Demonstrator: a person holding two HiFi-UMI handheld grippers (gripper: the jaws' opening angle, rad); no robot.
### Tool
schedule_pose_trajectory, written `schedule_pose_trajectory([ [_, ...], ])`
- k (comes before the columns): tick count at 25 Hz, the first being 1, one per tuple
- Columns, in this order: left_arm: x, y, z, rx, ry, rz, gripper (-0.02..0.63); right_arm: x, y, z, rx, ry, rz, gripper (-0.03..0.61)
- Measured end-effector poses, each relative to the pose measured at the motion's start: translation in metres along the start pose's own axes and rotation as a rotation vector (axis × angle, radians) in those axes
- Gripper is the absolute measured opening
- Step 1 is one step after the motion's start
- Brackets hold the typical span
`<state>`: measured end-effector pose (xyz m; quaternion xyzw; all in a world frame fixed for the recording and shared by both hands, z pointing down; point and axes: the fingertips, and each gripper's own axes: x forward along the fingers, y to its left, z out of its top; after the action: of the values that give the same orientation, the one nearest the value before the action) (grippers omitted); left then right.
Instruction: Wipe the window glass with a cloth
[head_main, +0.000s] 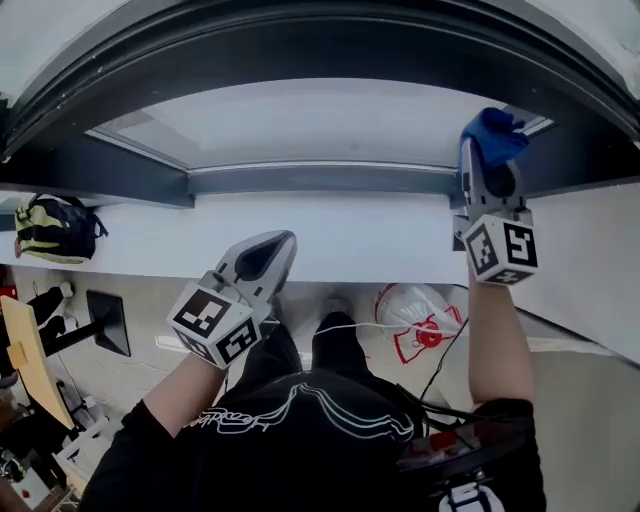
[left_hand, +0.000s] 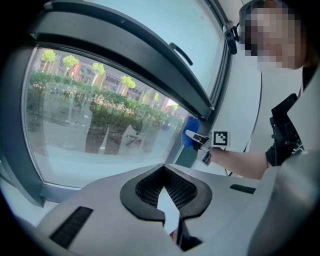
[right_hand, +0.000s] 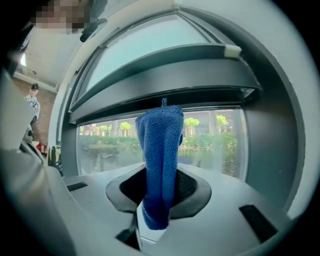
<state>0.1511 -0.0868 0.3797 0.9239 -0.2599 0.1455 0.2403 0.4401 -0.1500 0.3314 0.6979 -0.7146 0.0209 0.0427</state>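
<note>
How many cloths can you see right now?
1. The blue cloth is clamped in the right gripper, raised near the window glass. The left gripper holds none.

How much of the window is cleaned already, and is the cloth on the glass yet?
Done: the blue cloth is picked up, and the right gripper is shut on it. In hand: that gripper is up at the right end of the window glass; I cannot tell if the cloth touches it. Left: the wiping itself, as no wiped patch shows. The left gripper is shut, empty, held low.
</note>
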Motion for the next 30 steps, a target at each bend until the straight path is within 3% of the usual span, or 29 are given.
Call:
schedule_pose_trajectory([
  [9, -0.085, 0.079, 0.007, -0.050, -0.086, 0.093, 0.005, 0.033, 0.213, 0.006, -0.006, -0.015, 0.283, 0.092],
  [16, -0.182, 0.152, 0.006, -0.075, -0.130, 0.184, 0.005, 0.067, 0.380, 0.012, 0.024, -0.024, 0.468, 0.092],
  [23, -0.261, 0.235, -0.013, -0.116, -0.146, 0.280, 0.005, 0.107, 0.508, -0.007, 0.018, -0.003, 0.574, 0.092],
  [30, -0.321, 0.294, -0.037, -0.150, -0.140, 0.332, 0.005, 0.163, 0.596, -0.045, -0.020, 0.035, 0.598, 0.092],
])
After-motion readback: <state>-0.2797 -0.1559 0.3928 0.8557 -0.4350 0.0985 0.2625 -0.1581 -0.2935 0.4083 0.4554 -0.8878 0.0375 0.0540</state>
